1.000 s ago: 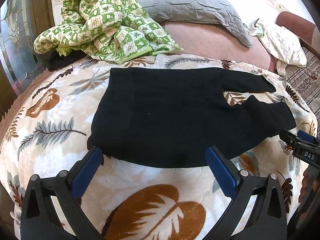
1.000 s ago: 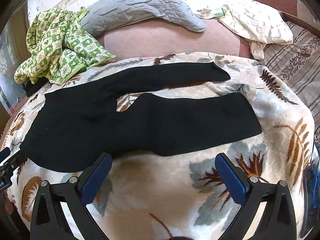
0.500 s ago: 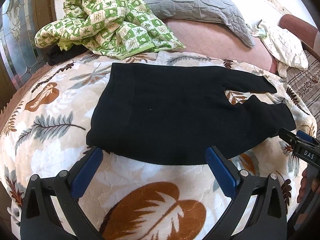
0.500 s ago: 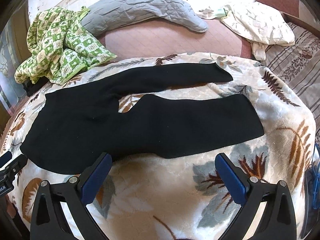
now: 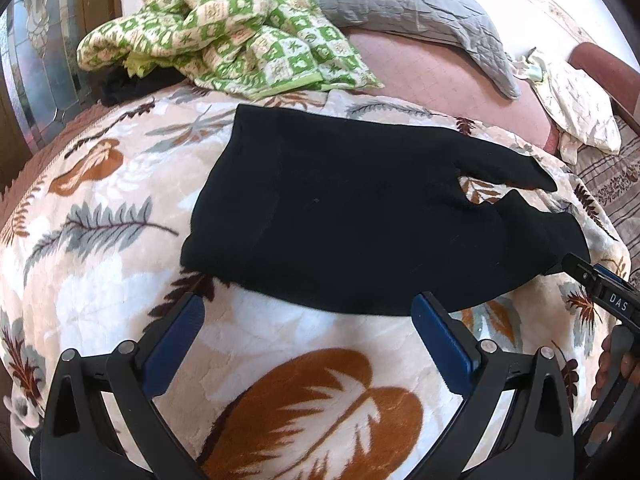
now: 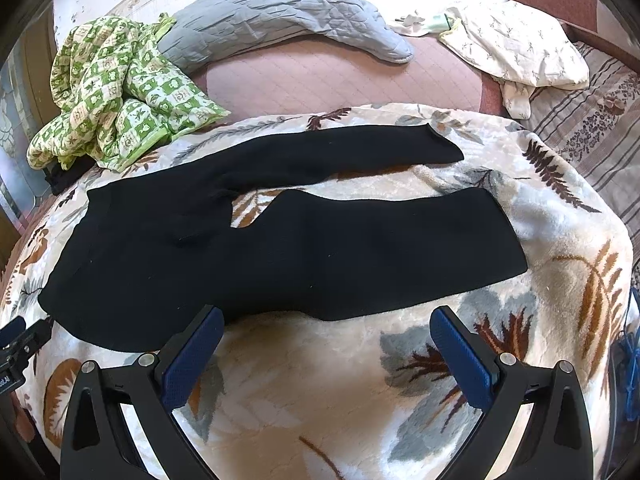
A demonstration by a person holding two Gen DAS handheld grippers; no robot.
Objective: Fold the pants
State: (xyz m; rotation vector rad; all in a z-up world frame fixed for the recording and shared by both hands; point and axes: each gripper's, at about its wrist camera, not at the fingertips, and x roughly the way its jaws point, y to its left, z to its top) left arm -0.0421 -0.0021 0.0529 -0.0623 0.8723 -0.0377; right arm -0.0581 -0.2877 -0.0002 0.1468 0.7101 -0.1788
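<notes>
Right wrist view, green quilt (image 6: pixel 120 92), possibly dark cloth beneath, beside pants (image 6: pixel 280 240)

We count 1 pair of black pants (image 6: pixel 280 248) with 2 legs, 1 leaf-print blanket (image 6: pixel 340 380), 1 green checked quilt (image 6: pixel 116 92), 1 grey pillow (image 6: pixel 280 12), 1 cream pillow (image 6: pixel 516 48), and 2 grippers: left gripper (image 5: pixel 308 332), right gripper (image 6: pixel 326 342).

black pants (image 6: pixel 280 248) flat on leaf-print blanket (image 6: pixel 340 380); right gripper (image 6: pixel 326 344) agape, near hem edge.

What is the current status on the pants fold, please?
Left gripper open, right gripper open, both empty. Black pants flat on leaf blanket, legs apart, unfolded. Nothing on them.
</notes>
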